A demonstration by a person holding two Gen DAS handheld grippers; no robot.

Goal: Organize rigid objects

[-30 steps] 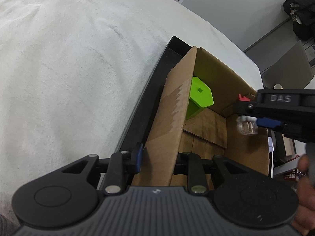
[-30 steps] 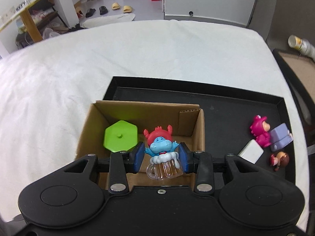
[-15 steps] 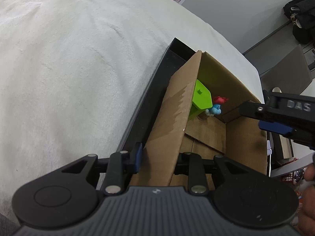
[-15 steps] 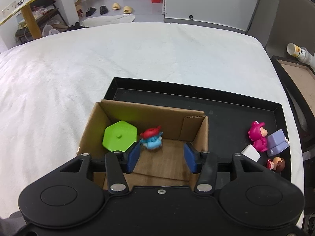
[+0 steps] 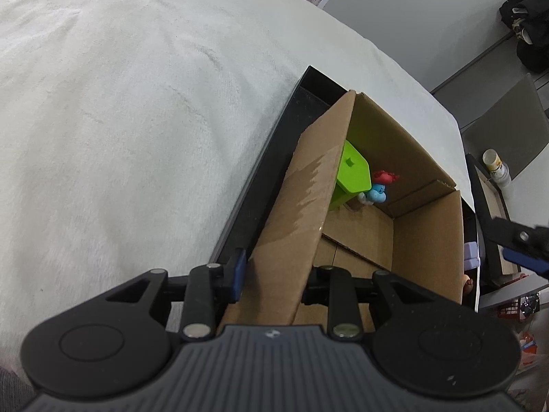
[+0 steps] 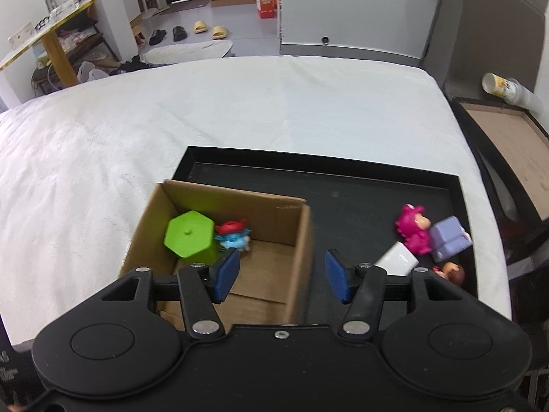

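Note:
An open cardboard box [image 6: 295,240] stands in a black tray [image 6: 360,199] on a white bed. Inside it lie a green hexagonal block [image 6: 188,235] and a blue figurine with red hair [image 6: 235,235]. My left gripper [image 5: 274,271] is shut on the box's left wall [image 5: 291,233]; the block [image 5: 353,175] and figurine [image 5: 379,189] show beyond. My right gripper [image 6: 279,276] is open and empty above the box's right wall. A pink figurine [image 6: 413,230], a purple block [image 6: 449,238], a white block [image 6: 396,259] and a small brown-haired figurine [image 6: 453,273] lie at the tray's right.
The white bed cover [image 6: 240,103] spreads around the tray. A dark side table with a can [image 6: 501,86] stands to the right. Beyond the bed are a floor with slippers [image 6: 206,29] and a wooden shelf [image 6: 51,51].
My right gripper opened and let the blue figurine drop into the box beside the green block, then drew back and to the right. My left gripper kept hold of the box wall.

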